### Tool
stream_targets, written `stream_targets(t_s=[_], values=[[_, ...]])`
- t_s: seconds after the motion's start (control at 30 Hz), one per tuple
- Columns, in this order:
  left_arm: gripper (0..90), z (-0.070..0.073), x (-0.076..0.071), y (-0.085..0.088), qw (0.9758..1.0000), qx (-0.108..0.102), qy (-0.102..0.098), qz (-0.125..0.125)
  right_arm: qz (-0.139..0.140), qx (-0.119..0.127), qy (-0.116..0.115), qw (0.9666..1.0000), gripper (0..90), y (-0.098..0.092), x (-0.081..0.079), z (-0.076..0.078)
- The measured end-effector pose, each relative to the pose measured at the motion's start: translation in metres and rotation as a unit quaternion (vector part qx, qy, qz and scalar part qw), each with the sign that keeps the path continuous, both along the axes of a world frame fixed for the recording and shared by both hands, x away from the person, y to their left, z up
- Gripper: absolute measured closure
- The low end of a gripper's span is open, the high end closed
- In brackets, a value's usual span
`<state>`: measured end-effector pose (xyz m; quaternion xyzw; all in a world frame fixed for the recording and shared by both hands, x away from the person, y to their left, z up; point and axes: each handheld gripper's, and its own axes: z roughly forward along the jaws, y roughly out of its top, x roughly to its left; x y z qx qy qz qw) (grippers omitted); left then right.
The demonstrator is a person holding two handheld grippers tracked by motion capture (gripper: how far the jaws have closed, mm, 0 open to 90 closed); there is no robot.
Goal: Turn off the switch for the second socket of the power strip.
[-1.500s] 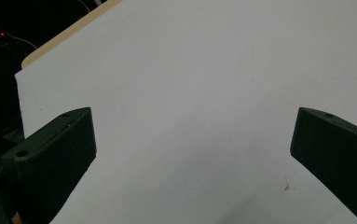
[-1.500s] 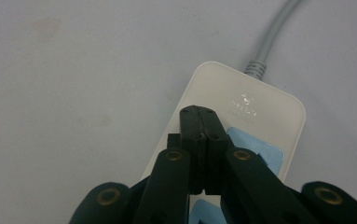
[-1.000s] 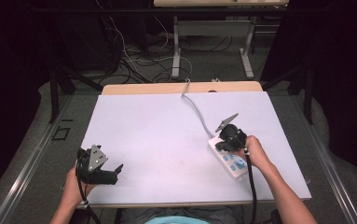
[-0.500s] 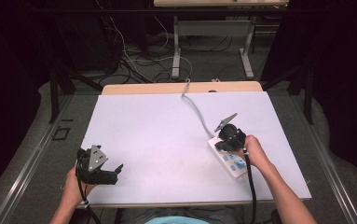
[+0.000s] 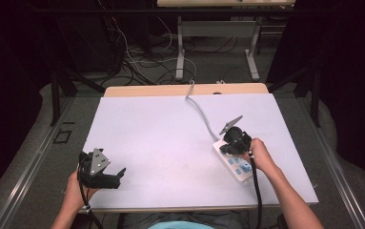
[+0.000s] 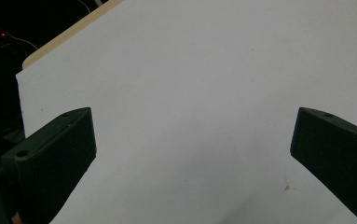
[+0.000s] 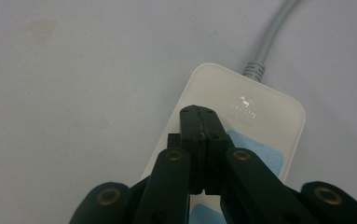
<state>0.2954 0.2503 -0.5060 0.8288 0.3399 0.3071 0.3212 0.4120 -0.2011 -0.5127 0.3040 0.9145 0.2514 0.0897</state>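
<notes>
A white power strip [image 5: 232,162] with blue sockets lies on the right side of the white table top [image 5: 170,138]; its grey cord [image 5: 201,112] runs to the back edge. My right gripper [image 5: 225,143] hangs over the strip's cord end, jaws pressed together with nothing between them. In the right gripper view the closed tips [image 7: 199,116] sit above the power strip [image 7: 260,107] next to a blue socket panel [image 7: 255,151]. My left gripper [image 5: 118,176] rests near the front left corner, open, with bare table between its jaws [image 6: 190,140].
The table's wooden back edge [image 5: 185,89] shows beyond the white sheet. Behind it the floor holds tangled cables [image 5: 142,62] and the metal legs of another table [image 5: 180,52]. Black cables trail from both grippers along the forearms.
</notes>
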Motion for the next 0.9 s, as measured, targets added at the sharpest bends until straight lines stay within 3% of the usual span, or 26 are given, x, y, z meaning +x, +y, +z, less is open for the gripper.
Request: stream_targets(t_s=[0.03,0.13,0.2,0.37,0.5,0.57,0.9], values=[[0.1,0.0000,0.0000,0.0000,1.0000,0.000,0.000,0.000,-0.004,-0.007,0.008,0.9999,90.0,0.0000,-0.0008,0.0015],[0.1,-0.0001,-0.0003,-0.0003,1.0000,-0.002,0.000,-0.001,0.002,-0.003,0.001,1.0000,90.0,-0.0007,0.0007,0.0001],[0.1,0.0000,-0.0003,-0.0002,1.0000,-0.001,-0.001,0.000,-0.009,-0.005,0.014,0.9998,90.0,0.0002,-0.0015,0.0009],[0.1,-0.0001,0.0000,-0.0003,1.0000,-0.001,-0.001,-0.001,-0.008,-0.004,0.012,0.9999,90.0,-0.0005,-0.0011,0.0011],[0.1,0.0000,0.0003,-0.0008,1.0000,-0.002,-0.005,0.001,-0.007,0.001,0.010,0.9999,90.0,-0.0008,-0.0015,0.0003],[0.1,0.0002,0.0004,-0.0015,1.0000,0.000,-0.004,0.000,-0.001,0.005,-0.003,1.0000,90.0,-0.0014,-0.0017,-0.0006],[0.1,0.0002,-0.0002,-0.0010,1.0000,0.001,-0.003,0.002,0.006,-0.011,-0.015,0.9998,90.0,0.0027,-0.0043,-0.0001]])
